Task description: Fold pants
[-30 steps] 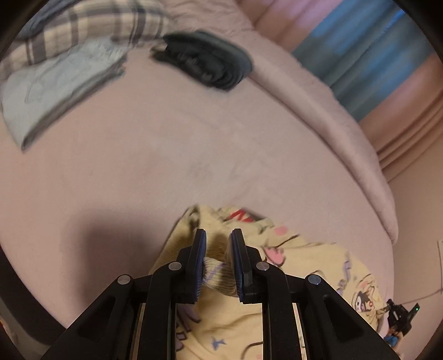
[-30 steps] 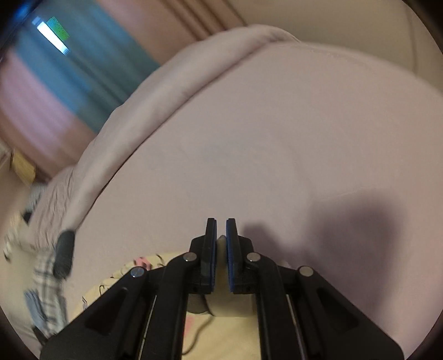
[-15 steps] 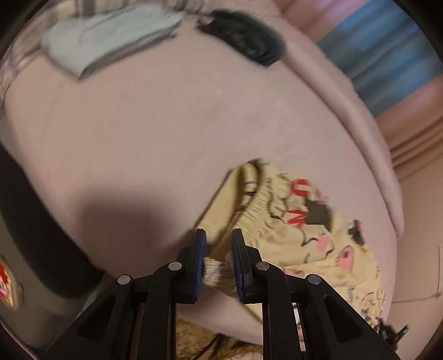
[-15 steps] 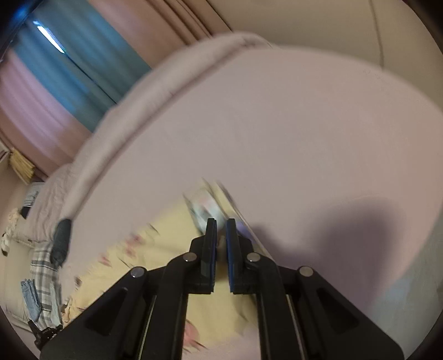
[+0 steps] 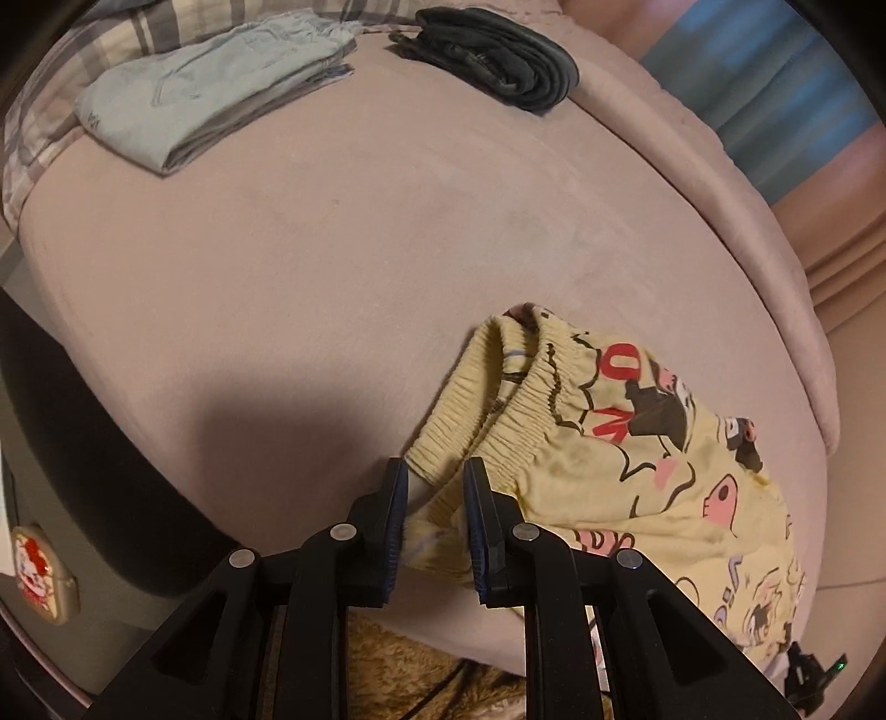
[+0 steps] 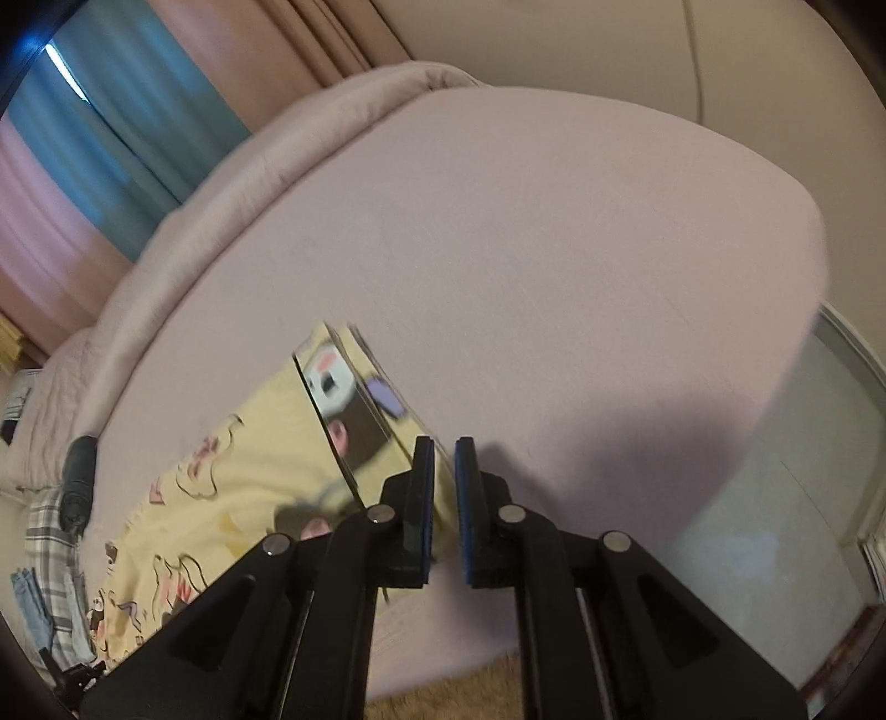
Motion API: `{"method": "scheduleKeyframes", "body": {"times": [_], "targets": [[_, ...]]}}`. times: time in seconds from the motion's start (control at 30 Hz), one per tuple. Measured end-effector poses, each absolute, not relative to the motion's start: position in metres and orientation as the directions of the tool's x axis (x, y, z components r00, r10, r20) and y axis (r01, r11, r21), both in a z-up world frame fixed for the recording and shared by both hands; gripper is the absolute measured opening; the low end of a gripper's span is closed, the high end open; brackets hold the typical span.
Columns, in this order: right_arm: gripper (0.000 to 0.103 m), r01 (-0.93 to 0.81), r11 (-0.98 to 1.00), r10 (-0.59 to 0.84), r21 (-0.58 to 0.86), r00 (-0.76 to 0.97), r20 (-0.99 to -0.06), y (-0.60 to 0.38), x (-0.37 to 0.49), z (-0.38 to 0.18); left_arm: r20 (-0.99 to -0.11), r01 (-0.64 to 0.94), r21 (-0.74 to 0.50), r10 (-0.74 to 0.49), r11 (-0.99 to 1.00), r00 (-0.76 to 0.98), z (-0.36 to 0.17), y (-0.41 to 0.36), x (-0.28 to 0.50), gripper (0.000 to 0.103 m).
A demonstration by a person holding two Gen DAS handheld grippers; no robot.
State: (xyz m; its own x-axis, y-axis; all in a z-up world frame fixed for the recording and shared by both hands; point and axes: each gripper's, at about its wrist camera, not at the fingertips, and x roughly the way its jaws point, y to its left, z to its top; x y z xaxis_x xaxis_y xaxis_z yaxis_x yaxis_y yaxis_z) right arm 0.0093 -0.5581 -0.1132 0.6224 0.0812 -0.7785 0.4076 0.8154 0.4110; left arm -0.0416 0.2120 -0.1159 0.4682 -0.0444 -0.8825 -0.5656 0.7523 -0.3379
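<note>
Yellow cartoon-print pants [image 5: 620, 476] lie on the pink bed [image 5: 332, 266], waistband toward the left gripper. My left gripper [image 5: 434, 487] is shut on the elastic waistband corner near the bed's front edge. In the right wrist view the pants [image 6: 249, 471] stretch away to the left, leg hems uppermost. My right gripper [image 6: 443, 454] is shut on the hem corner of a pant leg; the cloth between the pads is mostly hidden.
Folded light blue jeans [image 5: 210, 94] and a dark rolled garment [image 5: 498, 61] lie at the far end, on plaid cloth [image 5: 166, 22]. A rolled blanket edge [image 6: 232, 166] borders the bed's far side. A shaggy tan rug [image 5: 410, 675] lies below the front edge.
Both grippers have pulled back toward the bed's front edge with the pants, drawing them flatter and stretched between the two.
</note>
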Motion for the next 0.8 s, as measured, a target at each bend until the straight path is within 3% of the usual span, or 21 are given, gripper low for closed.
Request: {"method": "scheduleKeyframes", "body": {"times": [0.03, 0.13, 0.17, 0.3, 0.37, 0.6, 0.67, 0.8], "targets": [[0.015, 0.413, 0.805, 0.087, 0.427, 0.629, -0.772, -0.56, 0.007, -0.109, -0.885, -0.569, -0.327, -0.033, 0.754, 0.465, -0.112, 0.214, -0.043, 0.017], [0.05, 0.432, 0.771, 0.094, 0.467, 0.648, -0.756, -0.561, 0.003, -0.097, -0.882, -0.599, -0.293, 0.03, 0.745, 0.47, -0.098, 0.224, -0.051, 0.017], [0.052, 0.433, 0.764, 0.105, 0.478, 0.648, -0.755, -0.559, 0.005, -0.095, -0.877, -0.611, -0.292, 0.05, 0.736, 0.479, -0.093, 0.229, -0.055, 0.017], [0.047, 0.42, 0.76, 0.153, 0.496, 0.627, -0.764, -0.544, 0.014, -0.105, -0.87, -0.642, -0.298, 0.075, 0.707, 0.487, -0.087, 0.237, -0.063, 0.017], [0.034, 0.412, 0.762, 0.165, 0.499, 0.622, -0.765, -0.538, 0.016, -0.11, -0.873, -0.637, -0.301, 0.064, 0.71, 0.484, -0.087, 0.234, -0.062, 0.017], [0.028, 0.439, 0.779, 0.134, 0.447, 0.581, -0.803, -0.534, 0.024, -0.126, -0.865, -0.539, -0.315, -0.003, 0.781, 0.502, -0.081, 0.198, -0.039, 0.017], [0.019, 0.449, 0.785, 0.113, 0.426, 0.572, -0.812, -0.535, 0.022, -0.125, -0.862, -0.507, -0.325, -0.029, 0.798, 0.507, -0.081, 0.186, -0.03, 0.017], [0.02, 0.459, 0.78, 0.093, 0.426, 0.588, -0.804, -0.54, 0.015, -0.114, -0.857, -0.438, -0.334, -0.076, 0.835, 0.51, -0.079, 0.163, -0.015, 0.017]]}}
